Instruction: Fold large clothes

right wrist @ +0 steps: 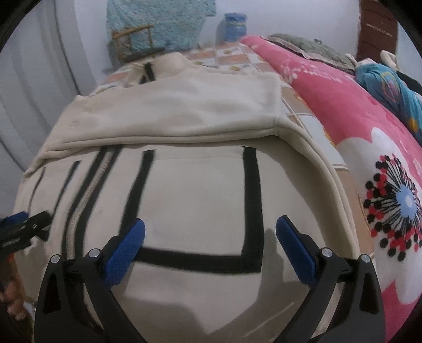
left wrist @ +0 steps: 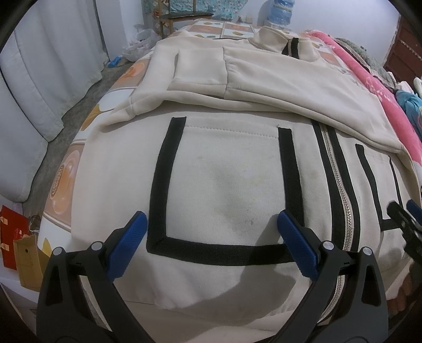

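Left gripper point(left wrist: 211, 232) spread wide, blue fingertips point(left wrist: 295, 232) holding nothing, poised just above the left front pocket point(left wrist: 224, 184) of a cream zip jacket point(left wrist: 211, 277). Pocket outlined in black tape point(left wrist: 161, 179), faint grey smudges on its cloth. Metal zipper point(left wrist: 340, 198) running just right of the pocket, black strips either side. Other gripper point(left wrist: 406, 219) poking in at the right edge of this view, near the second pocket.

Right gripper point(right wrist: 211, 234) likewise wide apart, blue pads point(right wrist: 292, 234) empty, hovering over the right front pocket point(right wrist: 197, 200), black trim point(right wrist: 253, 195) same as the other. Zipper seen left of it. Left gripper visible at the left edge, bare fingers of a hand point(right wrist: 13, 298) below it.

Jacket flat on a bed, front up, hem toward the cameras, collar point(left wrist: 279, 39) at the far end. Both sleeves point(left wrist: 263, 89) folded in across the chest, cuff point(left wrist: 132, 105) of one reaching the left side.

Patterned bedsheet point(left wrist: 63, 179) with orange motifs underneath. Pink floral blanket point(right wrist: 369, 158) along the right side of the jacket, blue garment point(right wrist: 387, 81) on top of it further back. Wooden chair point(left wrist: 179, 18) and blue water bottle point(right wrist: 234, 26) beyond the bed's far end. Red and yellow paper bags point(left wrist: 21, 237) on the floor at left; curtain point(left wrist: 39, 79) behind.

No legible brand, label or writing on jacket, blanket or bags; print on blue garment too blurred to read.
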A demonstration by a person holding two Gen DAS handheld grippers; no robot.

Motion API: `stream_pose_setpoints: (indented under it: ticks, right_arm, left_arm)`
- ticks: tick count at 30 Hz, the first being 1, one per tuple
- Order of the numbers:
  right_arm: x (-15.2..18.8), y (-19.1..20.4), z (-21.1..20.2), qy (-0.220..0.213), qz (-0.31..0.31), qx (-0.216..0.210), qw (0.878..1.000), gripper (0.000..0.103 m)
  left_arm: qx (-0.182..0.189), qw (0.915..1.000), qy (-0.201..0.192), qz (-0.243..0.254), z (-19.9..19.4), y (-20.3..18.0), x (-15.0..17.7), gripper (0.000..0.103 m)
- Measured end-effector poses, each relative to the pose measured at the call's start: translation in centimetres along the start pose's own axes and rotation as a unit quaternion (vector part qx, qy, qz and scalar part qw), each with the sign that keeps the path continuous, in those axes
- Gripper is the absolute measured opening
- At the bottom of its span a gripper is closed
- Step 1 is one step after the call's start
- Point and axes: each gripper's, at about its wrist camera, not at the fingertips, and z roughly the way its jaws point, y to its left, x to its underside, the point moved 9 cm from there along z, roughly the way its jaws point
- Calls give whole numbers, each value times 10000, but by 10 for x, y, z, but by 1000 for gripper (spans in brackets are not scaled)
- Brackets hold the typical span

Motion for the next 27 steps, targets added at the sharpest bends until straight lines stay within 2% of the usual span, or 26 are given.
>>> stream_pose_setpoints:
  ticks: [6,14,21,27]
  right_arm:
    - [12,17,-13,39,-333,-390,9987,97]
    - [24,36,-17,52,-659,-551,9963,97]
    - [33,40,-7,189,-798,-436,9957,97]
    - [37,42,-5,134,-1017,-191,9945,97]
  left_arm:
    - [-24,10000,-78,-18,0,0,-1,96]
    - [-35,9999,-122,-3,0,-1,-2,96]
    - [-32,9998,-176,9,-1,-1,-1,96]
    - [-29,9997,-237,76,-2,-2,-1,96]
